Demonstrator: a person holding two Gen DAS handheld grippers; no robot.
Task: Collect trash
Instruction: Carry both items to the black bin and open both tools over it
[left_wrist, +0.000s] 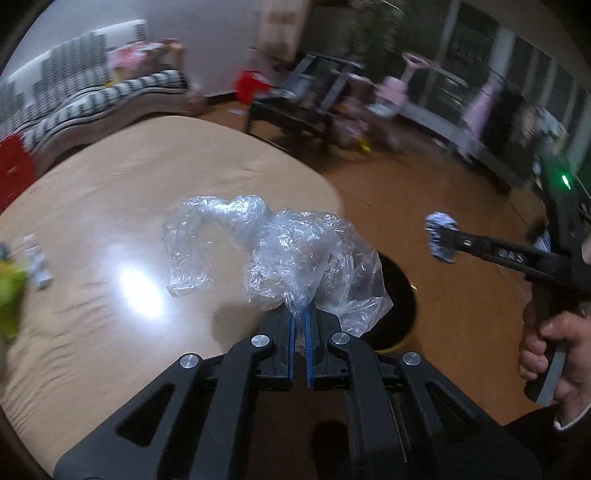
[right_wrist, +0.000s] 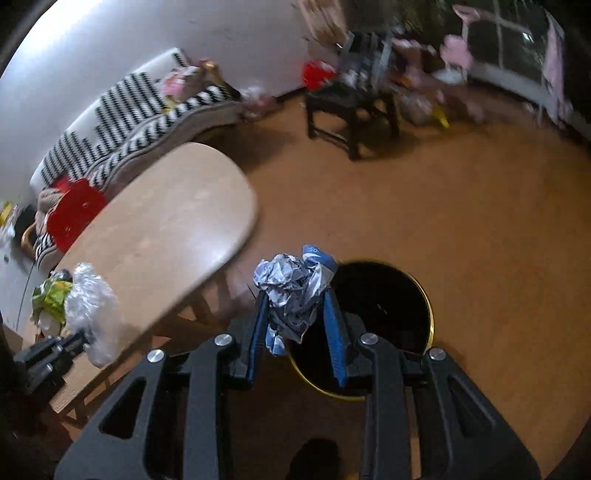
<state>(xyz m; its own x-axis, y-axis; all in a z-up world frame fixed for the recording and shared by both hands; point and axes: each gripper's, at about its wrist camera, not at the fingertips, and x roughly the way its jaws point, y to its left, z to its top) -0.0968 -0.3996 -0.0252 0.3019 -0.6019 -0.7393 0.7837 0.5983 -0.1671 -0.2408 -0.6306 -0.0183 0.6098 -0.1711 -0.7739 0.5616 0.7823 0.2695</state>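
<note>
My left gripper (left_wrist: 301, 314) is shut on a crumpled clear plastic bag (left_wrist: 280, 251) and holds it above the edge of the tan table (left_wrist: 129, 192). My right gripper (right_wrist: 295, 314) is shut on a crumpled silver and blue foil wrapper (right_wrist: 291, 291), held above the black bin with a yellow rim (right_wrist: 380, 295) on the floor. The bin (left_wrist: 397, 295) also shows in the left wrist view, partly hidden behind the plastic bag. The right gripper with the wrapper (left_wrist: 441, 236) shows at the right of the left wrist view. The left gripper with the bag (right_wrist: 92, 310) shows at the left of the right wrist view.
A green wrapper (left_wrist: 9, 295) and a small white piece (left_wrist: 37, 264) lie at the table's left end. A striped sofa (right_wrist: 140, 110), a red stool (right_wrist: 74, 214), a dark chair (right_wrist: 351, 107) and clutter stand around the brown floor (right_wrist: 461, 221).
</note>
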